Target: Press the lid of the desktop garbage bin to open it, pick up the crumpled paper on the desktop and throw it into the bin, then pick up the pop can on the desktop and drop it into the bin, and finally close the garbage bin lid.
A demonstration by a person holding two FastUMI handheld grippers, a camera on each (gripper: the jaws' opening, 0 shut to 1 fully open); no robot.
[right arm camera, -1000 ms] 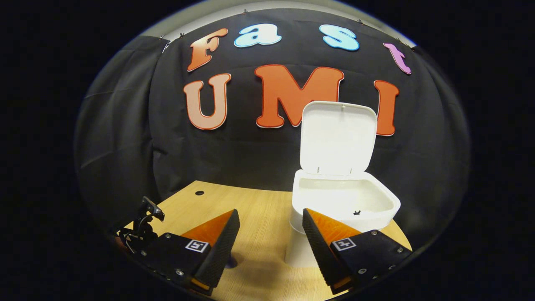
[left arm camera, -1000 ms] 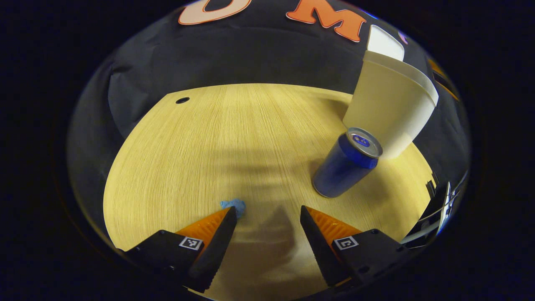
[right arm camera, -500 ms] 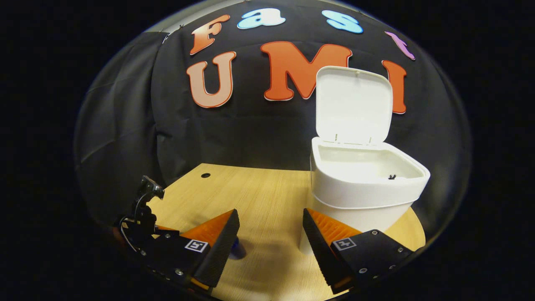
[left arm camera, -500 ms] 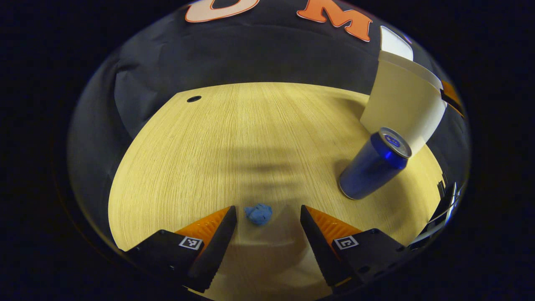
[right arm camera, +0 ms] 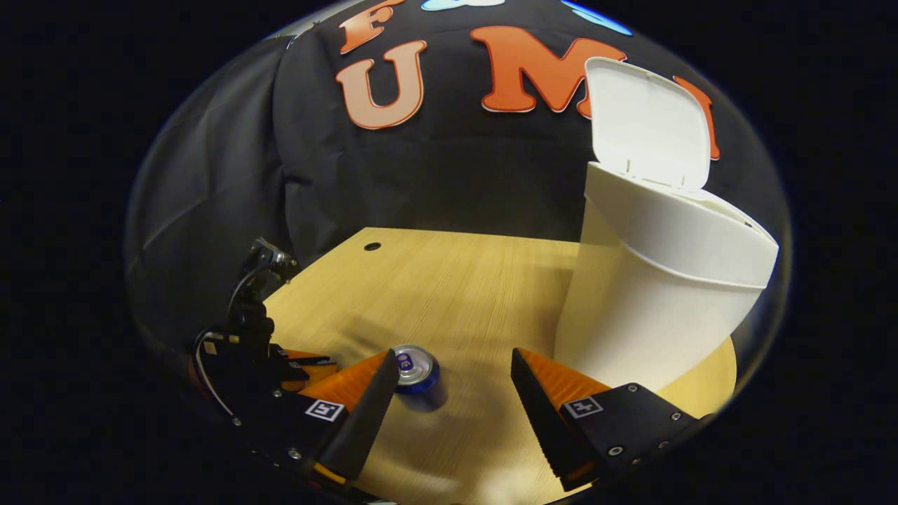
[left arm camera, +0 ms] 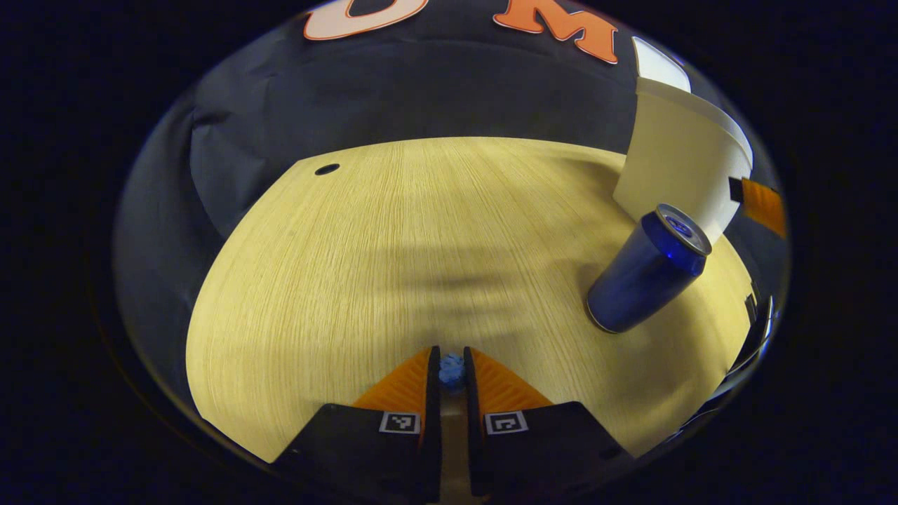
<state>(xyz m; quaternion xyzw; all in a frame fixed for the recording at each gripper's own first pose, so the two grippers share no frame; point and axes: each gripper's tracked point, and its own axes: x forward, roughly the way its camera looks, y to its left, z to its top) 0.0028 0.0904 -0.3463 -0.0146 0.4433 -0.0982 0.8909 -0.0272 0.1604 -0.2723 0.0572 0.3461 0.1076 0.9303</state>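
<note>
Wooden desktop point(left arm camera: 393, 238), black cloth wall point(left arm camera: 393, 98)

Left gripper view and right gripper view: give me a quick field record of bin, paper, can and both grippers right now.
bin: upright on the table, lid open
crumpled paper: blue, pinched between the left gripper fingers
can: blue, standing beside the bin
right gripper: open, holding nothing, above the table near the can

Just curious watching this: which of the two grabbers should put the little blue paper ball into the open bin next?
Left. The left gripper is already closed on the crumpled paper; the right gripper is open, and the bin lid is up.
</note>
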